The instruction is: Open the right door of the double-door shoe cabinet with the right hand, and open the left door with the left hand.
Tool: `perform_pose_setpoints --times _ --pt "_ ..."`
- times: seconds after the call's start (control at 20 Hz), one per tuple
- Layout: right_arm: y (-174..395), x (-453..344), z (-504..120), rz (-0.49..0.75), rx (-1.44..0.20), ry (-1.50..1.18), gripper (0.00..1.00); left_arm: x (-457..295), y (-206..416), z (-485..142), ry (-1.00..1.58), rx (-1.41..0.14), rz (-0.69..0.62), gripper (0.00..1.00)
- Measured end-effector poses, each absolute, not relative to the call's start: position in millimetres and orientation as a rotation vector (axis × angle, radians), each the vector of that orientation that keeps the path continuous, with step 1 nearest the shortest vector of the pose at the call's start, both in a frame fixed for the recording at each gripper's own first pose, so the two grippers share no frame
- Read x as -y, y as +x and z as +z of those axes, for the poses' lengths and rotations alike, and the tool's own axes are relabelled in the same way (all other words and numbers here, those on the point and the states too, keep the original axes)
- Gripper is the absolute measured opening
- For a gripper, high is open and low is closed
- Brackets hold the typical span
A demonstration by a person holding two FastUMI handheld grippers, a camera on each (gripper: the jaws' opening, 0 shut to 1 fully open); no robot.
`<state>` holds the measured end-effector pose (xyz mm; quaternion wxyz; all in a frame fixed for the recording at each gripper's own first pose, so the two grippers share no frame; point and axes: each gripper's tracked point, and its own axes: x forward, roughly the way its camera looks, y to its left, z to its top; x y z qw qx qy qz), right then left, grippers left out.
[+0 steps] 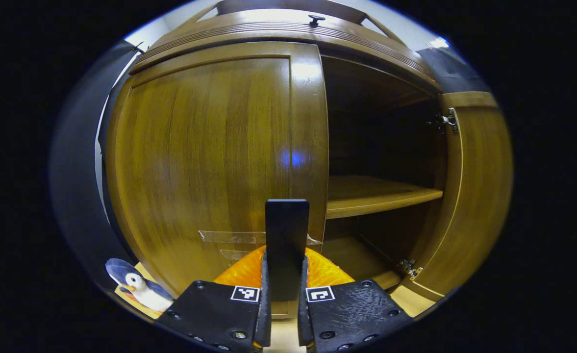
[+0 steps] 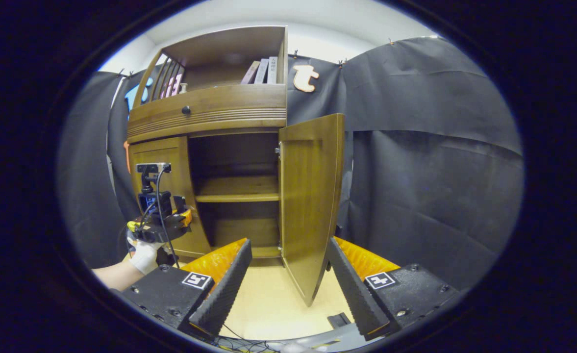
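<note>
- Already the right door (image 2: 313,196) of the shoe cabinet (image 2: 210,105) stands swung wide, its face turned edge-on toward the right gripper (image 2: 288,274), so that half of the task looks done.
- That gripper hangs back from the cabinet with its fingers spread well apart and nothing between them; the door's lower corner sits in line with the gap but farther off, so I judge it has no hold on the door.
- The left door (image 1: 205,157) lies flat against the cabinet front, closed or very nearly so, its tall axis upright and its free edge toward the cabinet's middle.
- In the left gripper view, the left gripper (image 1: 286,274) has its fingers drawn in tight on a dark flat tab (image 1: 287,230) that stands up between them, right at the door's free edge near the bottom.
- The tab seems to serve as the door's pull; whether it is fixed to the door I cannot tell. Gripping there, far from the hinges, would give the most leverage for swinging the door out.
- The right gripper view shows the left gripper, held by a gloved hand (image 2: 143,255), close against that door's lower part.
- Behind the open door, a shelf (image 1: 376,196) runs level across the dark inside.
- A penguin toy (image 1: 138,287) sits on the floor just beside the cabinet's left corner.
</note>
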<state>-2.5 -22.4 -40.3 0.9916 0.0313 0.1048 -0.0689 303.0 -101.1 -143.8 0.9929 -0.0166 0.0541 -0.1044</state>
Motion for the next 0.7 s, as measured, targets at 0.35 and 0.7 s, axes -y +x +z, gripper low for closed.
perform_pose_setpoints --times 0.35,0.7 --pt "-8.3 23.4 -41.7 -0.115 -0.208 0.063 1.0 92.9 272.7 -143.9 -0.038 -0.115 -0.244 0.2" --pt "-12.8 4.7 -48.0 -0.06 -0.22 0.06 0.99 70.8 228.2 -146.3 -0.031 -0.123 -0.254 0.2"
